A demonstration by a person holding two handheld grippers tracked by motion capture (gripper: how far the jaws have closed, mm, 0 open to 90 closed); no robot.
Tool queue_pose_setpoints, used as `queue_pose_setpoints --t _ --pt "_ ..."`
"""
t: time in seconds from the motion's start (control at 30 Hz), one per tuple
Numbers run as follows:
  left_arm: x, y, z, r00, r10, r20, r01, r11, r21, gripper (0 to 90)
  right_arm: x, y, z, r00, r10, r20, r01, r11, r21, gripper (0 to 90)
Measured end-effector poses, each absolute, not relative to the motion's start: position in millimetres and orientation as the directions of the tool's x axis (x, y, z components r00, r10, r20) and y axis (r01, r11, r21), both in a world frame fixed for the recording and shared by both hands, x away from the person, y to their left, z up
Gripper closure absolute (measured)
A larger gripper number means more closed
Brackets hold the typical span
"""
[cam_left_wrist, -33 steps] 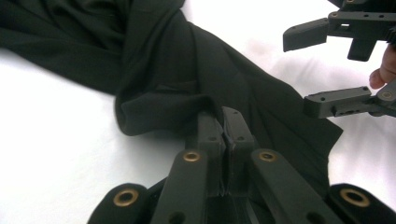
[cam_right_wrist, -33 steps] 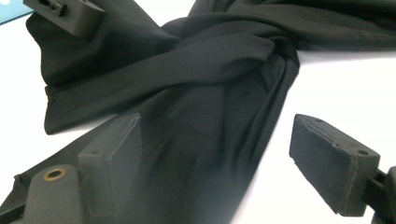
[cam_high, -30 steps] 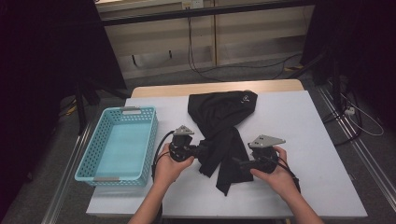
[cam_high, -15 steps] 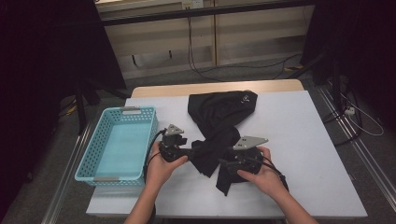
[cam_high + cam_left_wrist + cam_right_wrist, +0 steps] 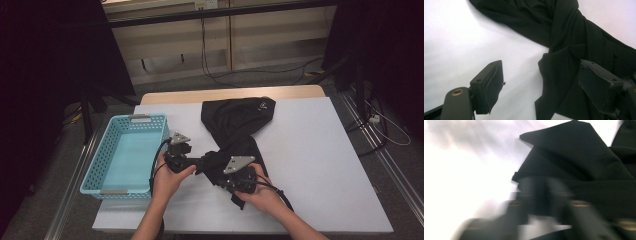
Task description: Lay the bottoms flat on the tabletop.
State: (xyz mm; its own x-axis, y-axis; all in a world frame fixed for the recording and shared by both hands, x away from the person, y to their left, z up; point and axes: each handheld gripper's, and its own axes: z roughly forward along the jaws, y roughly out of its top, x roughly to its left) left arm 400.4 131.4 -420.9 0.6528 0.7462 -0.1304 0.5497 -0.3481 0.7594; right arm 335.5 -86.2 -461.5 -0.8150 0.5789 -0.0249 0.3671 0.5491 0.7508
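While the black garment is lying folded across the middle, the scene is reading like this:

Desk (image 5: 320, 165): white-topped, carrying everything; the person's forearms are coming in from its near edge.
Black garment (image 5: 235, 125): sprawling from the far centre down toward the near edge, its lower strip running between the two hands.
Basket (image 5: 95, 170): light blue, sitting on the desk's left side, just beside the left hand.
Left gripper (image 5: 539, 82): jaws standing spread after just opening, one over bare desk, the other over the cloth's edge, pinching nothing.
Right gripper (image 5: 227, 184): jaws just closing on the garment's lower fold; the blur is hiding whether they are gripping it.
Step, as I judge it: handing the grasp from left to right while folding.
Next move: likely needing a firm right-hand pinch before pulling.
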Motion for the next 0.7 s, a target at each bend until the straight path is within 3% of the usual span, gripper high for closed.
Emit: queue_pose_setpoints --t 0.07,0.17,0.43,0.7 --pt "399.8 131.4 -420.2 0.648 0.750 -0.131 0.549 -0.340 0.763 20.9 336.7 -87.8 -460.4 -0.822 0.569 -0.001 0.374 0.542 0.753 87.9" --pt "398.7 131.7 -418.8 0.639 0.756 -0.140 0.553 -0.325 0.768 21.5 338.0 -93.8 -455.0 -0.829 0.559 0.022 0.377 0.529 0.760 88.5" --pt "397.3 125.5 -417.8 0.665 0.734 -0.134 0.532 -0.340 0.776 20.1 334.4 -165.7 -425.8 -0.755 0.651 0.077 0.414 0.384 0.825 89.0" --pt "397.2 115.0 -422.4 0.683 0.718 -0.136 0.530 -0.358 0.769 19.2 320.9 -207.0 -421.7 -0.692 0.719 0.061 0.432 0.345 0.833 89.0"
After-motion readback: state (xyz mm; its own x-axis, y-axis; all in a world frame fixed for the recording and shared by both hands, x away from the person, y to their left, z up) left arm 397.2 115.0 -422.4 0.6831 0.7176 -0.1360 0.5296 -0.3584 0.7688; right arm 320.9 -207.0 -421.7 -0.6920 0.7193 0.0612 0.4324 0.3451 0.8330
